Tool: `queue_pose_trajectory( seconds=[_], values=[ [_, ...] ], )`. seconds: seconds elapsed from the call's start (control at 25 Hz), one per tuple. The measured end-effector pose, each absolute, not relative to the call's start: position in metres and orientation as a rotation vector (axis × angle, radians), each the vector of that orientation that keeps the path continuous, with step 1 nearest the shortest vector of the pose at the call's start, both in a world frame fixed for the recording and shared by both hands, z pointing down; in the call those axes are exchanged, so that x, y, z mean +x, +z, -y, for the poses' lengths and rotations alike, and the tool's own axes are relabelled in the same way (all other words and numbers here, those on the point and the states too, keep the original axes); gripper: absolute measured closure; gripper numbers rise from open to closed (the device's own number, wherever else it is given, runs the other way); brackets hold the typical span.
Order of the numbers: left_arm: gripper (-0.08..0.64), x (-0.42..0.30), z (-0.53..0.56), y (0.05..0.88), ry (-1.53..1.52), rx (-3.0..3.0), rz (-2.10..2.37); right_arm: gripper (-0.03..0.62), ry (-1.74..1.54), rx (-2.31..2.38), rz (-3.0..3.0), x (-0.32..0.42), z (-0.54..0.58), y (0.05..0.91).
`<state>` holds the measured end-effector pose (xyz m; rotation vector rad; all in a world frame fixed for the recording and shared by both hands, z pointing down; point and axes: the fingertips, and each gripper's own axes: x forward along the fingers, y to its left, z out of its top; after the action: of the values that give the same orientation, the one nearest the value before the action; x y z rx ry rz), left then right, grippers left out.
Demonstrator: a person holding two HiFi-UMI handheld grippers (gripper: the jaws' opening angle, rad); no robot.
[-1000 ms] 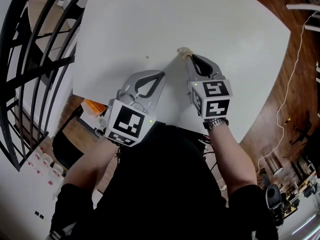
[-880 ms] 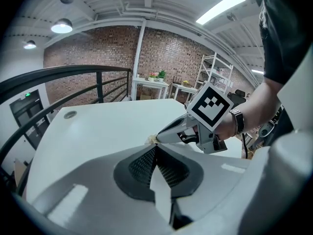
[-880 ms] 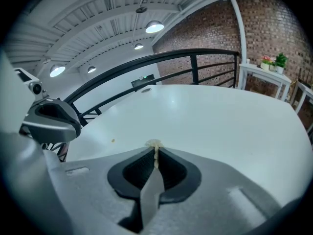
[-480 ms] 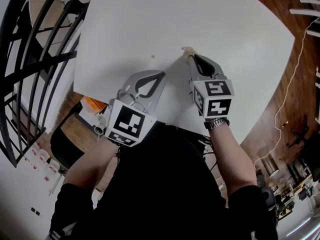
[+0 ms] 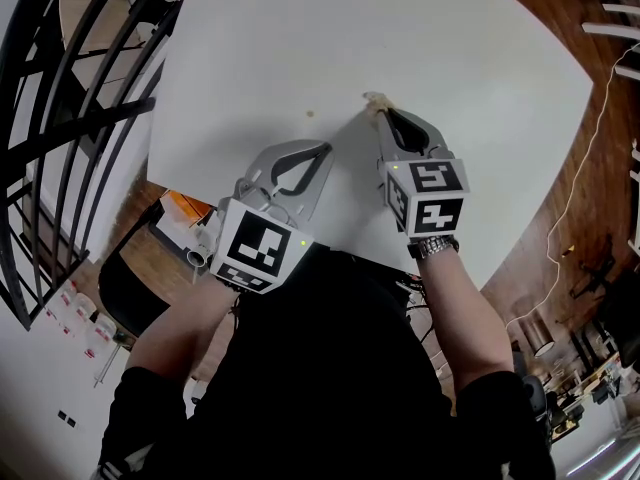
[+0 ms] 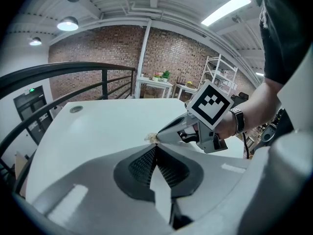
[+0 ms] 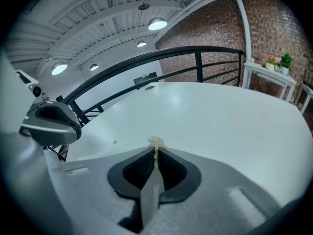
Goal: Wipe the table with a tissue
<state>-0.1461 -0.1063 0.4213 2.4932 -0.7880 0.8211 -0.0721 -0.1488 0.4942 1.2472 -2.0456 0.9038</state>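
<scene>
Almost nothing has moved: both grippers stay where they were over the big white table (image 5: 300,38). The right gripper (image 5: 378,110) squeezes a small crumpled beige tissue (image 5: 372,99) at its tip, down by the table top near a tiny brown crumb (image 5: 309,114). The left gripper (image 5: 325,151) is closed tight with nothing in it, just beside the right one.

Loft workshop: brick wall (image 6: 98,53), black railing (image 6: 103,82), ribbed ceiling (image 6: 112,4), metal shelving (image 6: 215,75).
</scene>
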Motion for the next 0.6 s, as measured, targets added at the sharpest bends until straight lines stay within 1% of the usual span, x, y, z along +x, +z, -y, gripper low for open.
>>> queue_pose_trajectory(
  seconds=[0.6],
  values=[
    [0.545, -0.157, 0.11, 0.424, 0.824, 2.469, 0.822, 0.577, 0.893, 1.173, 2.133, -0.104, 0.153, 0.483]
  ],
)
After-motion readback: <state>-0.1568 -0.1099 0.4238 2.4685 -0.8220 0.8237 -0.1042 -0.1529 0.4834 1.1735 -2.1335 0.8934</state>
